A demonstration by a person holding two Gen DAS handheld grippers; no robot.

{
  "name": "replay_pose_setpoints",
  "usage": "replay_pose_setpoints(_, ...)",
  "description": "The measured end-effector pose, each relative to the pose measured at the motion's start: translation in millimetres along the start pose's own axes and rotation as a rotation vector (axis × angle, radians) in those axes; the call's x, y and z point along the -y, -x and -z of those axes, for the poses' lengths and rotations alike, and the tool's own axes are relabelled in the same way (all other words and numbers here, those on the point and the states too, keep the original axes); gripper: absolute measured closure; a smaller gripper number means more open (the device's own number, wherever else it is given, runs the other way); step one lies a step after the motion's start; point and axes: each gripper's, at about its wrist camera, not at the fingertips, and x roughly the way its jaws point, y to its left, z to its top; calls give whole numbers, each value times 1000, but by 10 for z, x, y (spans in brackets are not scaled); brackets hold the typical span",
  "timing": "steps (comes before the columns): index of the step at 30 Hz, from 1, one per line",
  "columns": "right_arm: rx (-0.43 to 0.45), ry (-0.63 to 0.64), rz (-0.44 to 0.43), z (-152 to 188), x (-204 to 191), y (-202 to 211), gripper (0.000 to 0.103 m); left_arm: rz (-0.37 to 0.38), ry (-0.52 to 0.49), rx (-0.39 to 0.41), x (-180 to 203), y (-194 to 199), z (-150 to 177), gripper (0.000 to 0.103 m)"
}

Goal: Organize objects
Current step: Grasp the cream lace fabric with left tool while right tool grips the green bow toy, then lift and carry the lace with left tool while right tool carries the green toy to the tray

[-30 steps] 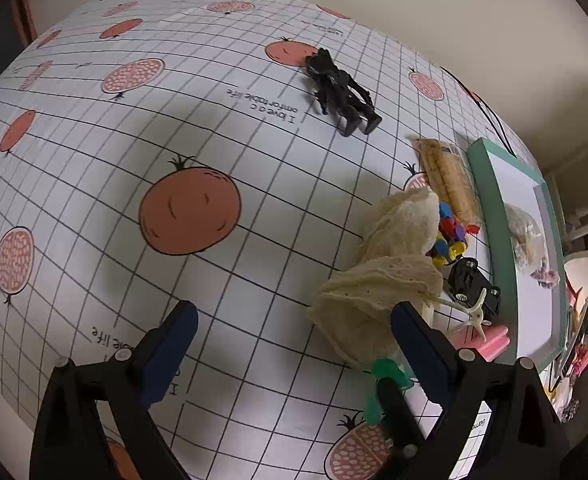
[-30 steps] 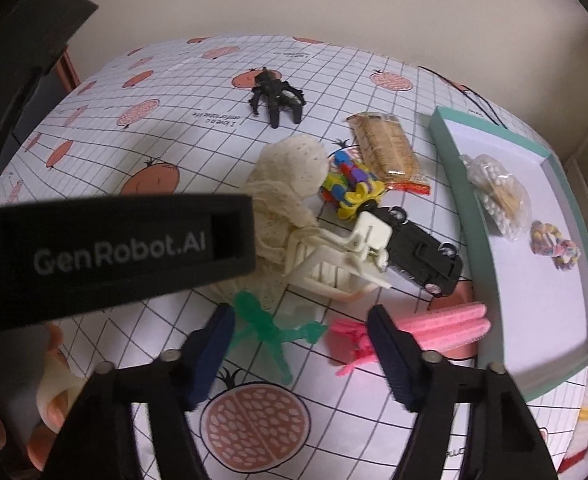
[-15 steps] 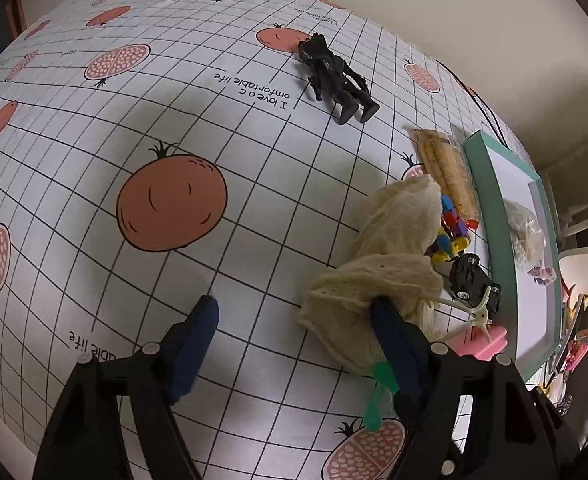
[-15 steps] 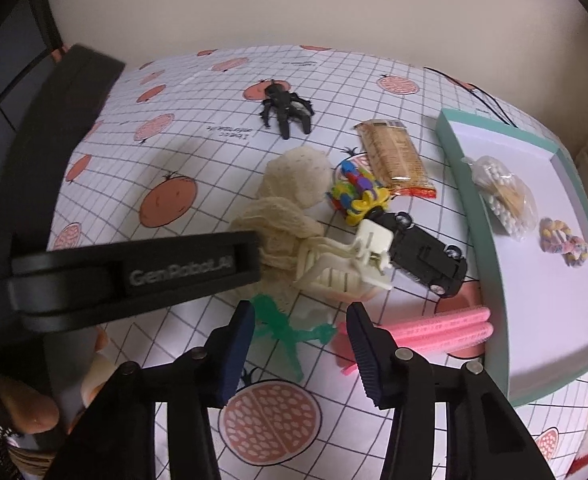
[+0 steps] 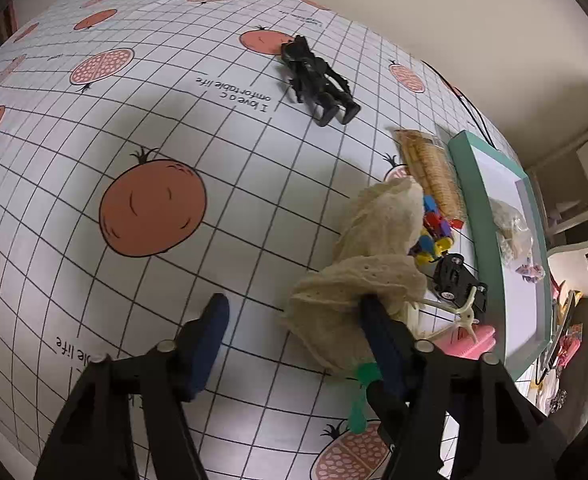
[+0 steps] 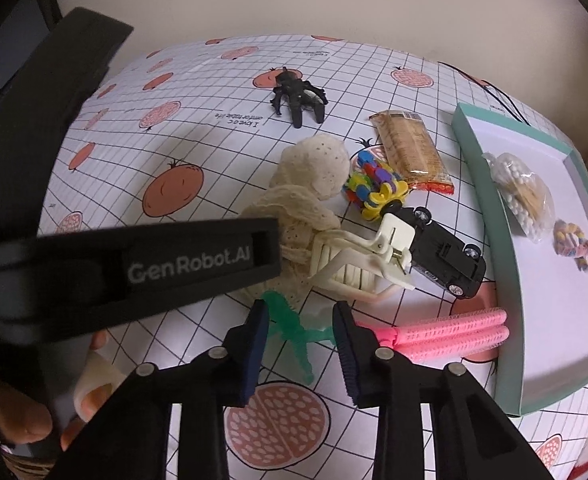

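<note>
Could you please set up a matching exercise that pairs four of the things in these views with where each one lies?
Things:
1. black toy car
2. bag of white beads
3. green toy figure
4. black action figure

Places:
A. inside the teal tray
B. alone at the far side of the tablecloth
C. between the open jaws of the right gripper
D. on the cloth beside the cream hair claw clip, near the tray's wall

Pairs: 1-D, 2-A, 3-C, 4-B
</note>
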Motion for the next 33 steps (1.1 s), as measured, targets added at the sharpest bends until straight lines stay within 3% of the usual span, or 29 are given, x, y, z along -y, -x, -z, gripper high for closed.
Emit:
replay_pose_setpoints(8, -12, 14, -25, -48, -66, -33, 87, 32, -25, -13, 85, -22, 27, 61)
replay_pose_setpoints(17, -21, -8, -58, -59, -69, -43, 92, 59, -34, -17, 92, 2, 91, 82)
replay_pose_setpoints(24, -6, -35, -67, -46, -20, 11, 92, 75, -16, 0, 56, 59, 110, 89)
replay_pose_setpoints(33, 33, -76, -64, -42, 69, 88, 92, 33, 4, 107, 91, 187, -4, 91)
